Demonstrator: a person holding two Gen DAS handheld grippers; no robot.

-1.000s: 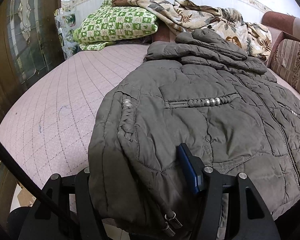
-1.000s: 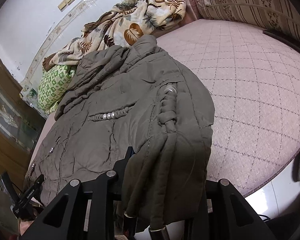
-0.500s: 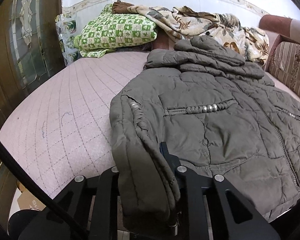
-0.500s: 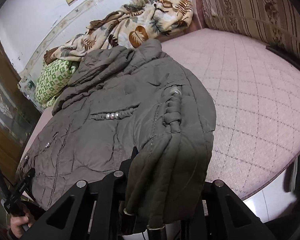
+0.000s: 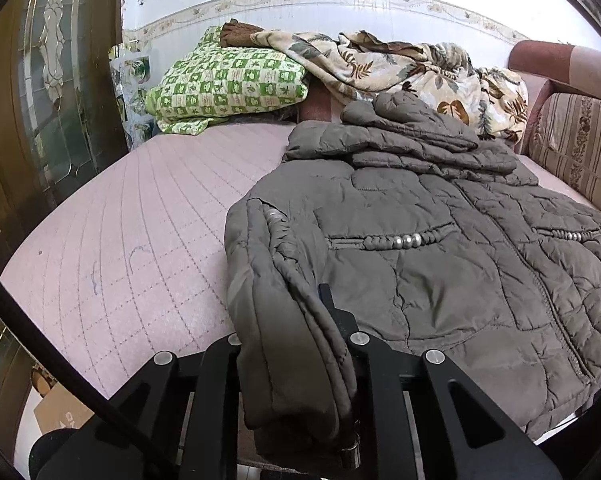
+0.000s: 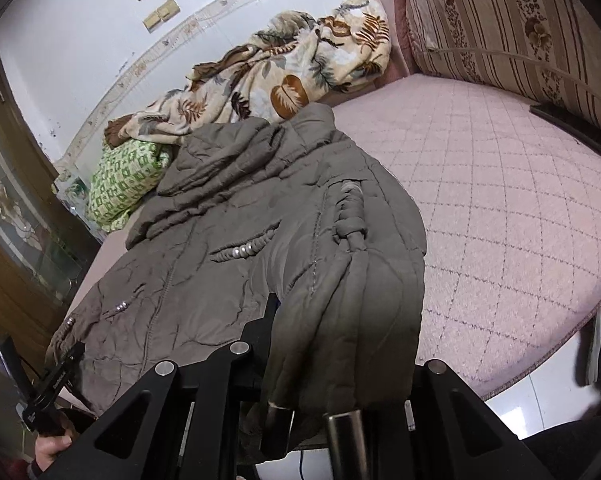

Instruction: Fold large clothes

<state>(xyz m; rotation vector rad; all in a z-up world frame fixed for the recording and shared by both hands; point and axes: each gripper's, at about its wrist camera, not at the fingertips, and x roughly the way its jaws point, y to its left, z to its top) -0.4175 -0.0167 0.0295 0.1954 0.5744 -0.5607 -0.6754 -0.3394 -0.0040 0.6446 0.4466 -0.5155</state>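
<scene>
The grey padded jacket (image 5: 440, 264) lies spread on the pink quilted bed (image 5: 140, 232). The left gripper (image 5: 296, 344) jaws pinch its left hem corner, while the right gripper (image 6: 340, 344) jaws pinch the right hem corner.

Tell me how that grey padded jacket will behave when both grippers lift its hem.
The jacket probably sags: its hem already droops over the left gripper and right gripper. The puffy quilting suggests it is light for its size. The hood may trail.

We cannot see the left gripper (image 5: 296, 344) fingertips; the jacket (image 5: 440, 264) covers them. The right gripper (image 6: 340, 344) fingertips are likewise buried.
</scene>
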